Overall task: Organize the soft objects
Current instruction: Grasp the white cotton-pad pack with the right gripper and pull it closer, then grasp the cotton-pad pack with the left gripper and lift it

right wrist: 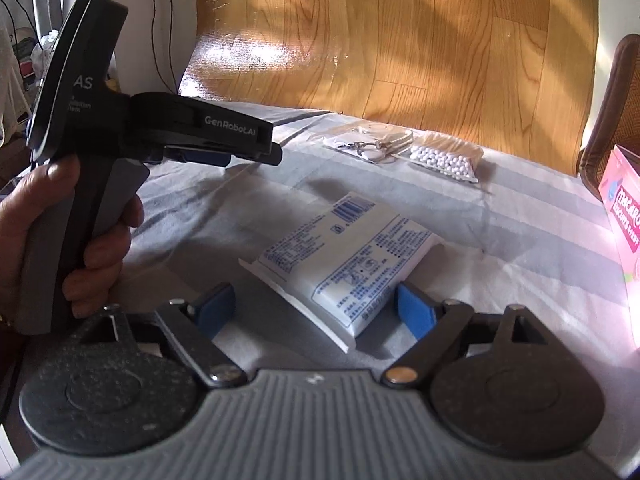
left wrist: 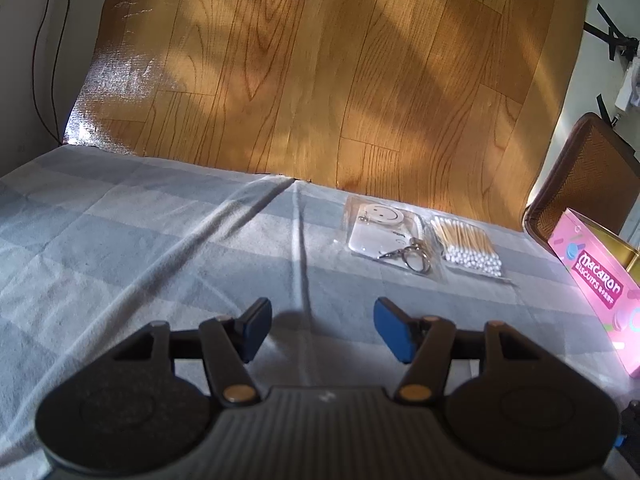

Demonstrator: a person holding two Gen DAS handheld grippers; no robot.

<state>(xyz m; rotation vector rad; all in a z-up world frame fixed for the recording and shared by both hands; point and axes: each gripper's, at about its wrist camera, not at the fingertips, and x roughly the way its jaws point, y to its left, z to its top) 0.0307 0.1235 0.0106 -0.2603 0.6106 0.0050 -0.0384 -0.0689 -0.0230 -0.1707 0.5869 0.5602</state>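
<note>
White soft packet (right wrist: 344, 264), blue print on its face, lies flat on the grey checked cloth (right wrist: 520, 240) between my right tongs (right wrist: 316, 308). Its near corner sits between the two blue pads; the right pad (right wrist: 416, 312) is at the packet's edge, touching or not I cannot tell, and the left pad (right wrist: 216, 308) stands clear of it. Right tongs are spread wide, nothing pinched.

Only the right view shows this packet. It also shows my left tongs (right wrist: 256, 152) from the side, held in a hand (right wrist: 80, 248), off to the left of the right tongs and above the cloth; their spread cannot be read from that angle.

The left view settles it: left tongs (left wrist: 320, 328) are partly spread with only bare cloth between the pads.

Both views carry the two clear bags beyond the tongs, near the far cloth edge: one with a key ring and a smiley tag (left wrist: 392, 240), one with cotton swabs (left wrist: 468, 248) just beside it on the right. A pink biscuit box (left wrist: 600, 280) stands at far right, and a wood-grain sheet (left wrist: 320, 60) rises behind the cloth.
</note>
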